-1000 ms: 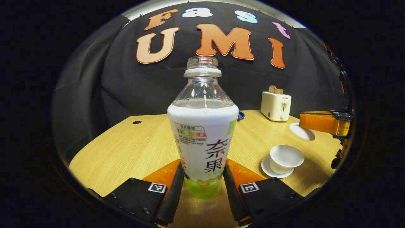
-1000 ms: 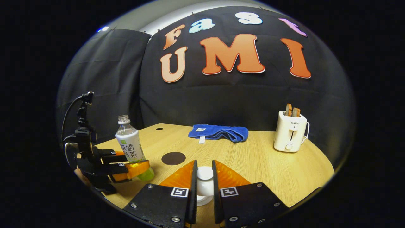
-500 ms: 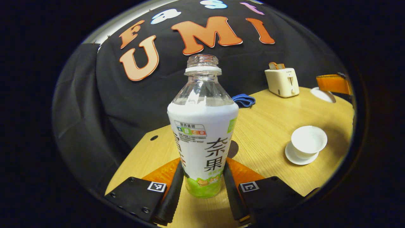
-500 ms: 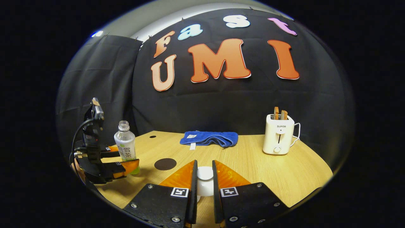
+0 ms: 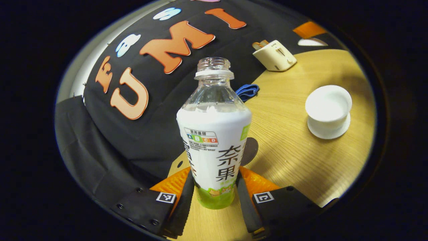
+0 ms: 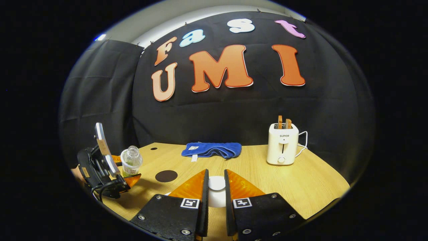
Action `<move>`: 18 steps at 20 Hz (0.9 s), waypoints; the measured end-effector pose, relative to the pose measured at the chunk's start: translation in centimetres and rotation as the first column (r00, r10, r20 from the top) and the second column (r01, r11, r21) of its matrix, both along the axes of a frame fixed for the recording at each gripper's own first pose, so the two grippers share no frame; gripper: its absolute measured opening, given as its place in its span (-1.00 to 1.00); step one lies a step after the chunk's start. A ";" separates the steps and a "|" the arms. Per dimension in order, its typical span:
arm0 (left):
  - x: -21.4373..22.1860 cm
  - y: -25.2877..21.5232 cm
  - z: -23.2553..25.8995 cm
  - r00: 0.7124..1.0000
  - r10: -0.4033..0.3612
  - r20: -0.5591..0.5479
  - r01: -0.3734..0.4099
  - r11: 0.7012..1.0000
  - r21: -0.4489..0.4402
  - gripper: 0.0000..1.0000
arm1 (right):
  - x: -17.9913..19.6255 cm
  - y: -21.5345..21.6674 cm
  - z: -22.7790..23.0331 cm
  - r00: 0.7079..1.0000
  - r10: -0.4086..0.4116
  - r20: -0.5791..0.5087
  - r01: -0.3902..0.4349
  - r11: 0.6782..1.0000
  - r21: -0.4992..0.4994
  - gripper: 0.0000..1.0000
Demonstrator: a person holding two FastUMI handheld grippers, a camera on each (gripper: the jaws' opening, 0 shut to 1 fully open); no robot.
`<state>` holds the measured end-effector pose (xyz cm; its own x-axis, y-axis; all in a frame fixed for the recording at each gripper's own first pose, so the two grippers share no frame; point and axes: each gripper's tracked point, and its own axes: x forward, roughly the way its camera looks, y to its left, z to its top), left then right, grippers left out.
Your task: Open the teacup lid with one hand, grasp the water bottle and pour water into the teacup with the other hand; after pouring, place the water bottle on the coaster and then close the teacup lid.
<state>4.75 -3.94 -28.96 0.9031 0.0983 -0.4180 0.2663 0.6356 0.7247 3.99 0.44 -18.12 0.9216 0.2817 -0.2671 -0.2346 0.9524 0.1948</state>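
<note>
Both grippers are loaded: the left gripper (image 5: pixel 214 197) clamps the uncapped bottle (image 5: pixel 214 134), now lifted and tipped toward the open teacup (image 5: pixel 328 107) on its saucer, so pouring looks imminent. The right gripper (image 6: pixel 216 197) pinches the lid (image 6: pixel 216 183), held aside. A dark coaster (image 6: pixel 166 176), blue cloth (image 6: pixel 212 150) and toaster (image 6: pixel 282 144) stand clear of the path.

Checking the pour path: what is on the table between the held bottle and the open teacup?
In the left gripper view, bare wood table lies between the bottle and the teacup; the dark coaster sits just behind the bottle.
</note>
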 end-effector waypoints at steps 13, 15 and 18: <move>1.0 -2.2 0.7 0.978 -0.210 -0.004 0.196 0.909 0.368 0.37 | -0.3 -2.0 -0.6 0.999 -0.041 -0.005 0.041 0.999 -0.015 -0.56; 0.9 -1.7 0.7 0.976 -0.217 -0.009 0.203 0.897 0.393 0.37 | -0.4 -2.5 -0.5 0.999 -0.047 -0.002 0.047 0.999 -0.017 -0.56; 1.1 -1.9 1.3 0.970 -0.243 -0.013 0.222 0.860 0.459 0.38 | -0.4 -3.0 -0.7 0.998 -0.058 -0.007 0.058 0.998 -0.014 -0.56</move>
